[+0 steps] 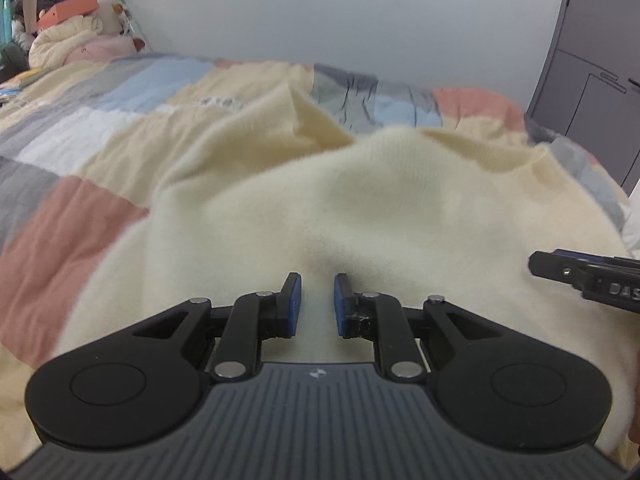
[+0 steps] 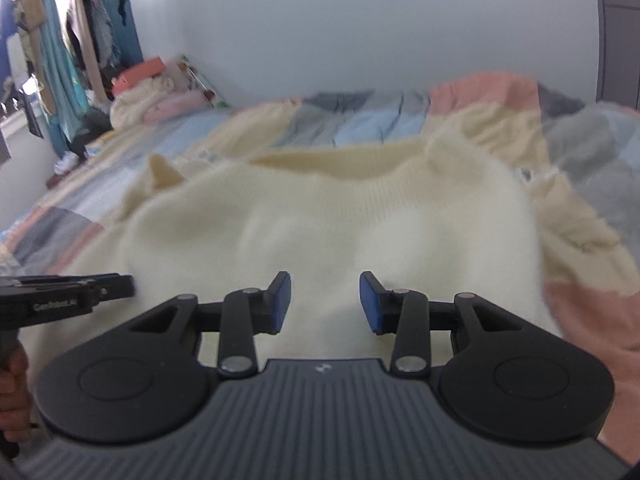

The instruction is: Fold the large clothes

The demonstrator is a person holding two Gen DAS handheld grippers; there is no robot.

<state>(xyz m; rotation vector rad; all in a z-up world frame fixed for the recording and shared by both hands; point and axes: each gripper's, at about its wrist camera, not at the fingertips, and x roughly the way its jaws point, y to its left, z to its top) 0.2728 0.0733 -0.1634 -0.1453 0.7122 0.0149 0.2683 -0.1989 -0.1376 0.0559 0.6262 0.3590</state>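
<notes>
A large cream knit sweater [image 1: 360, 200] lies spread and rumpled on the bed, with one sleeve [image 1: 296, 116] bunched toward the far side. My left gripper [image 1: 317, 280] hovers over its near part. Its blue pads stand a narrow gap apart and no fabric is pinched between them. In the right wrist view the same sweater [image 2: 320, 216] fills the middle. My right gripper [image 2: 325, 278] is over it, open wider, with nothing between its fingers. Each gripper shows at the edge of the other's view: the right gripper [image 1: 560, 268] and the left gripper [image 2: 100, 284], held by a hand [image 2: 12, 396].
The patchwork quilt [image 1: 80, 232] in pink, blue, grey and cream covers the bed. A pile of plush toys and an orange box [image 1: 68, 36] sits at the far left corner. A grey wardrobe [image 1: 592, 80] stands on the right. Clothes hang on a rack [image 2: 60, 40].
</notes>
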